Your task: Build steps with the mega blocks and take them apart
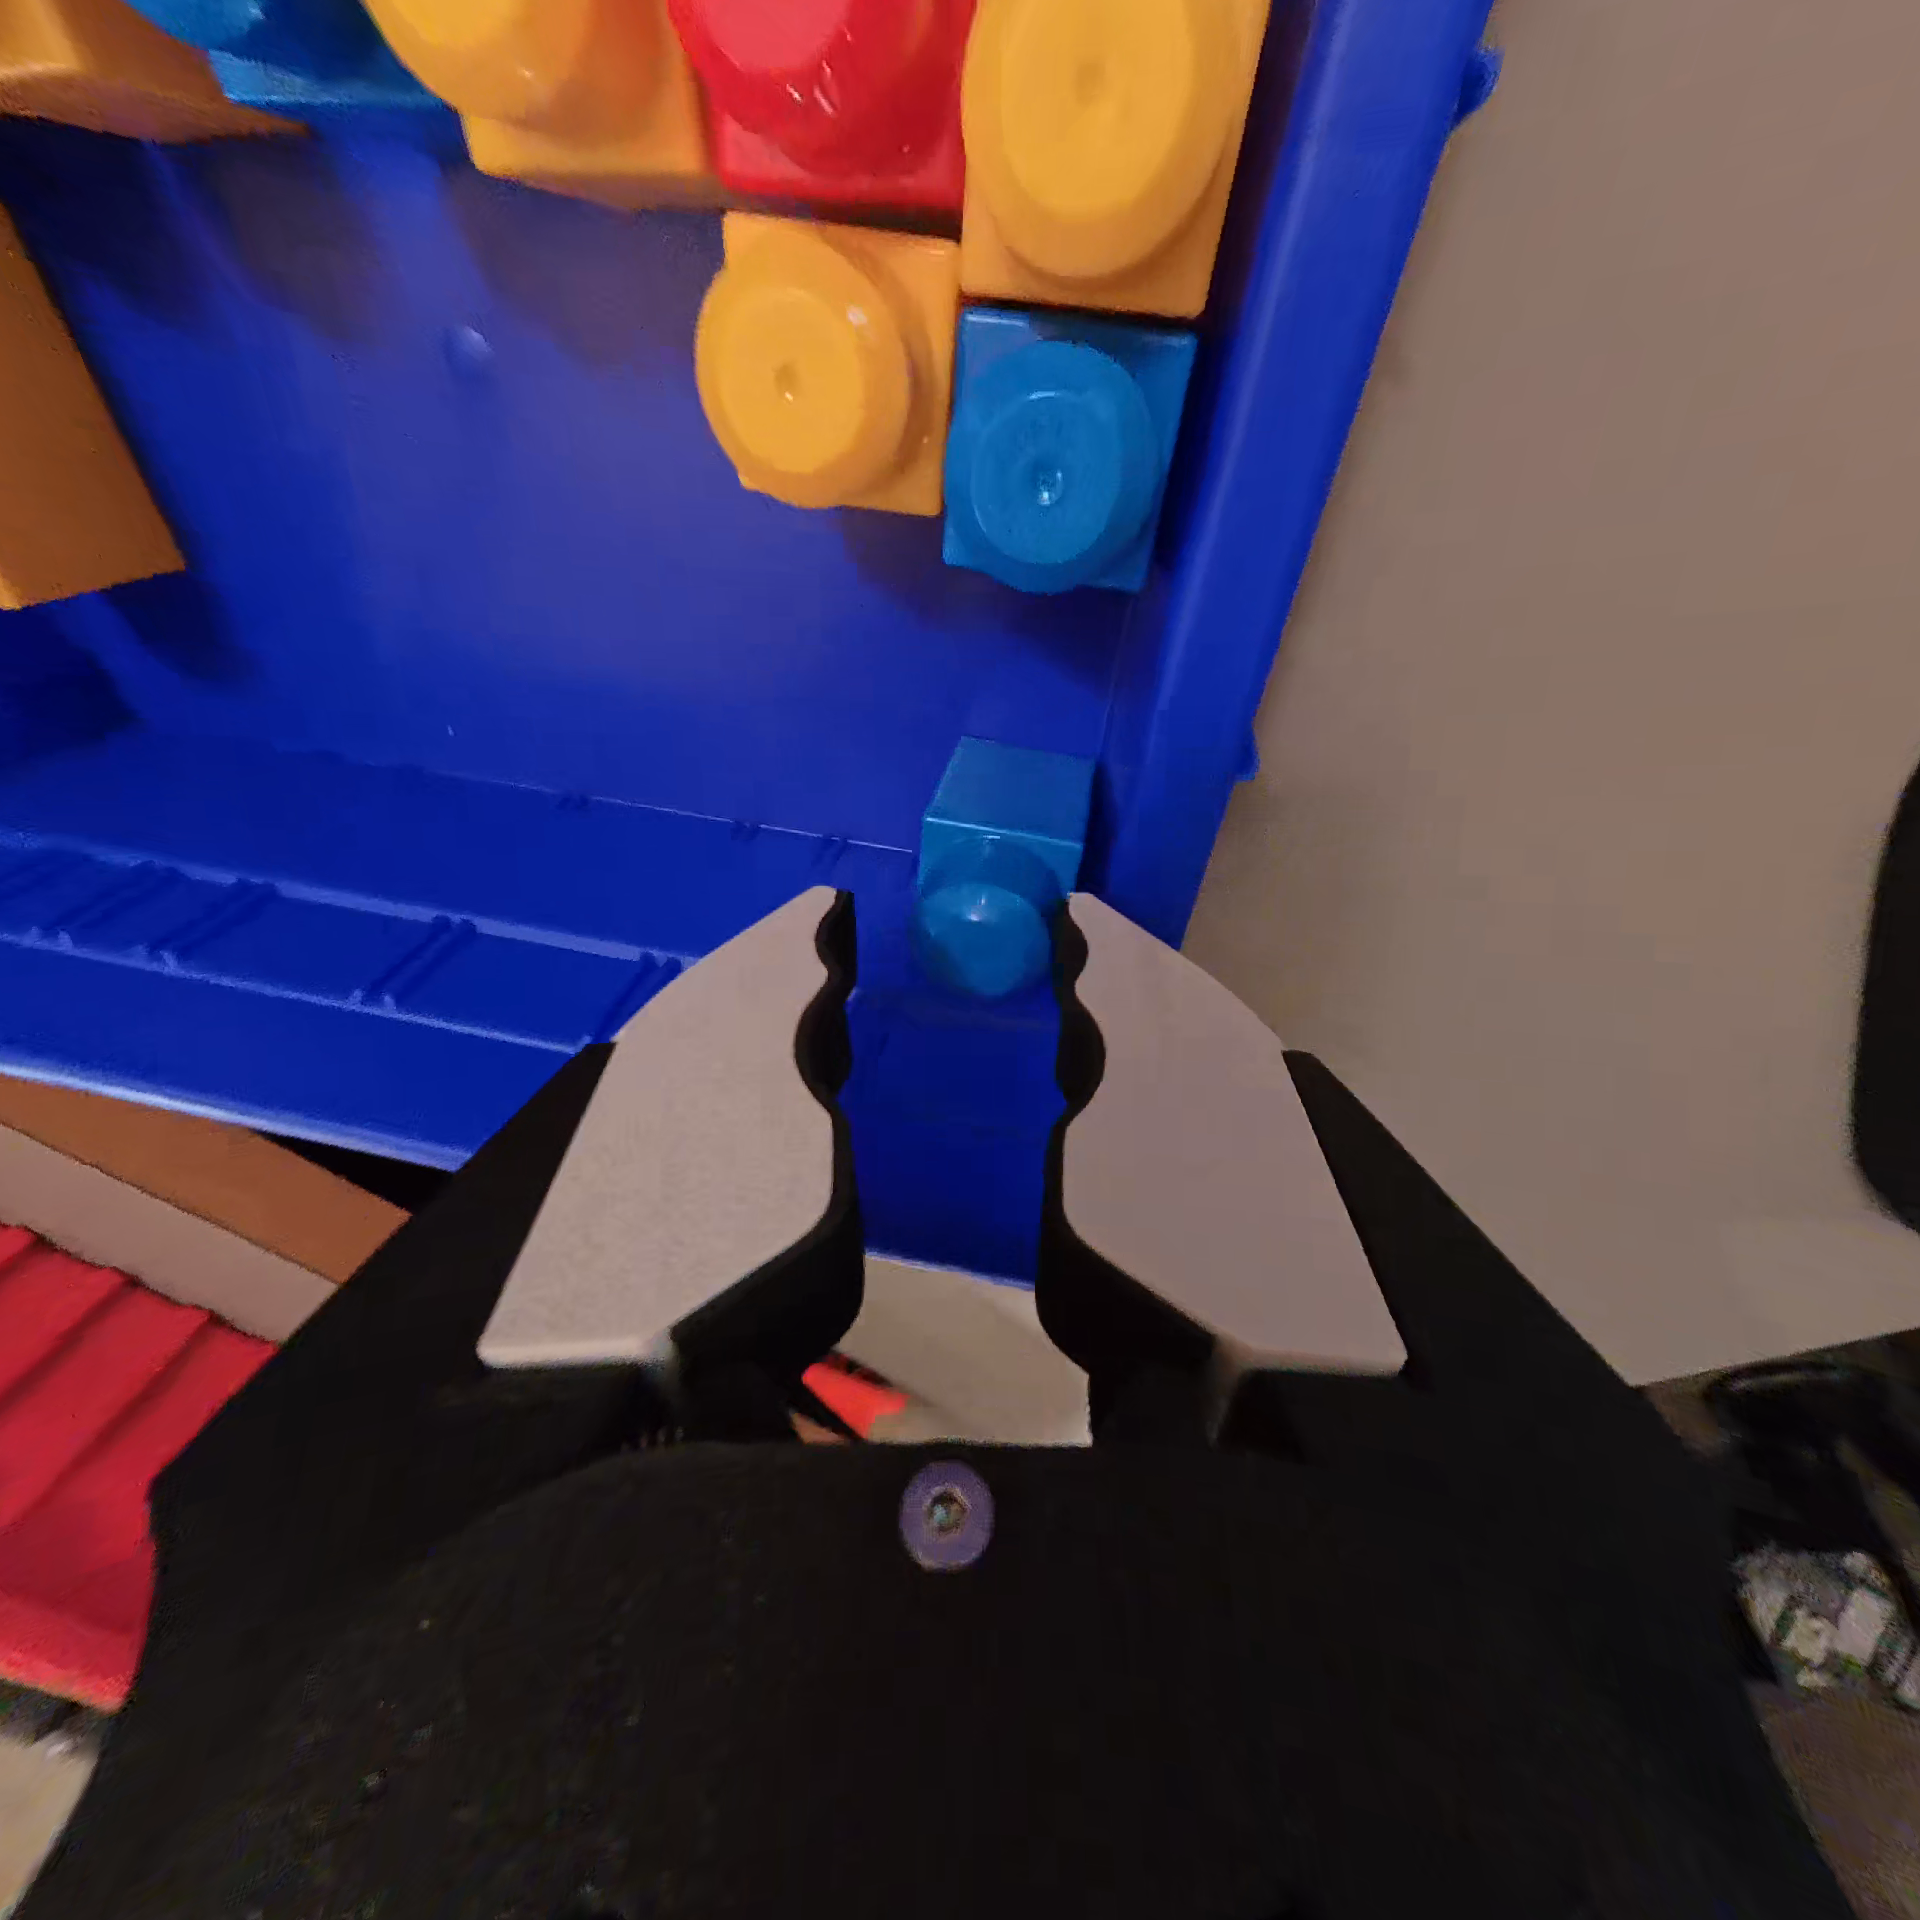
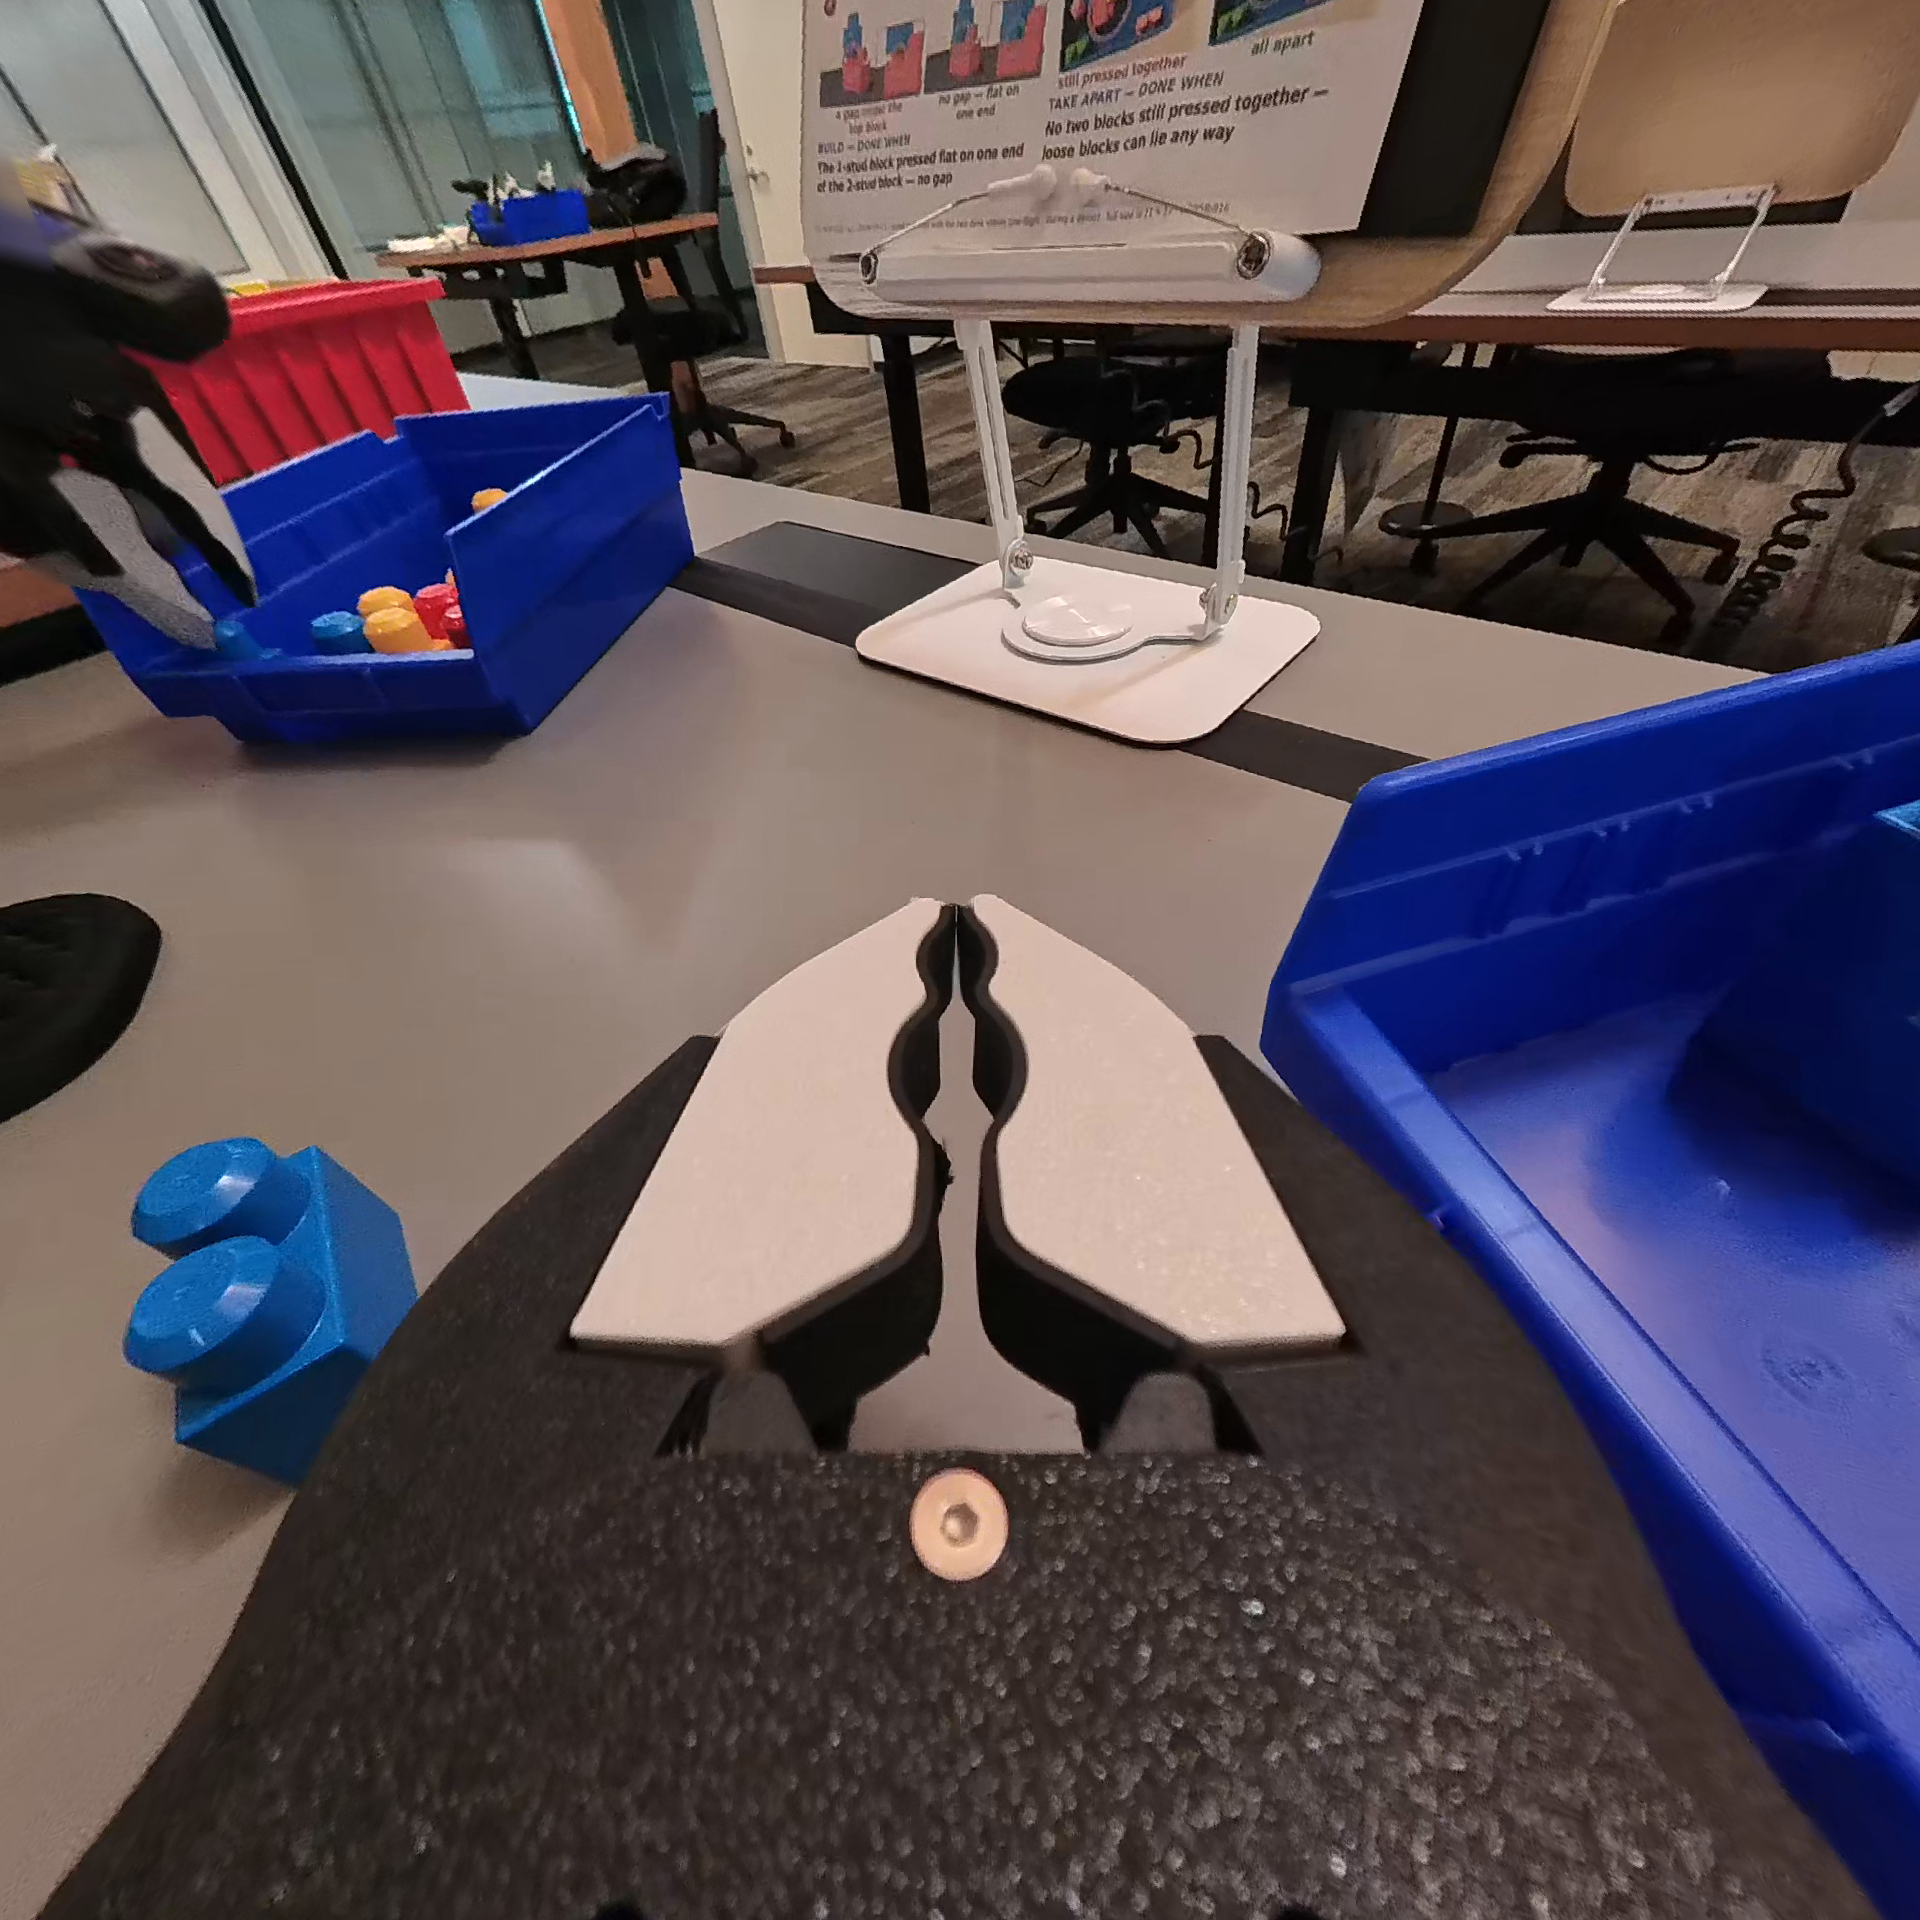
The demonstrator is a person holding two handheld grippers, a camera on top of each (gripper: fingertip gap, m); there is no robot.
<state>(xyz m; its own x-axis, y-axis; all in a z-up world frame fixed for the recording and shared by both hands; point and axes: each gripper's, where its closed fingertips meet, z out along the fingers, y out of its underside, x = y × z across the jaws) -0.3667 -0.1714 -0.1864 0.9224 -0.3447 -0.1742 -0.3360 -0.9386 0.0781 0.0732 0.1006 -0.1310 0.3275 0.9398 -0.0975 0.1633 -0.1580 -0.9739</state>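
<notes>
My left gripper (image 1: 956, 914) is open inside a blue bin (image 1: 416, 623). Its fingertips straddle the stud of a blue one-stud block (image 1: 1003, 831) in the bin's near right corner; the right fingertip touches the stud. Further in lie another blue one-stud block (image 1: 1060, 457), yellow blocks (image 1: 821, 364) and a red block (image 1: 831, 94). My right gripper (image 2: 956, 914) is shut and empty over the grey table (image 2: 623, 883). A blue two-stud block (image 2: 260, 1299) stands on the table left of it. The left gripper (image 2: 223, 623) also shows in the right wrist view, dipping into that bin (image 2: 582, 582).
A second blue bin (image 2: 1558, 935) sits close on the right of my right gripper. A red bin (image 2: 312, 364) stands behind the far blue bin. A white stand (image 2: 1091, 644) holding an instruction sheet is at the table's far side. A black pad (image 2: 62, 997) lies at the left. The tips of one gripper are about 50 cm away from the tips of the other.
</notes>
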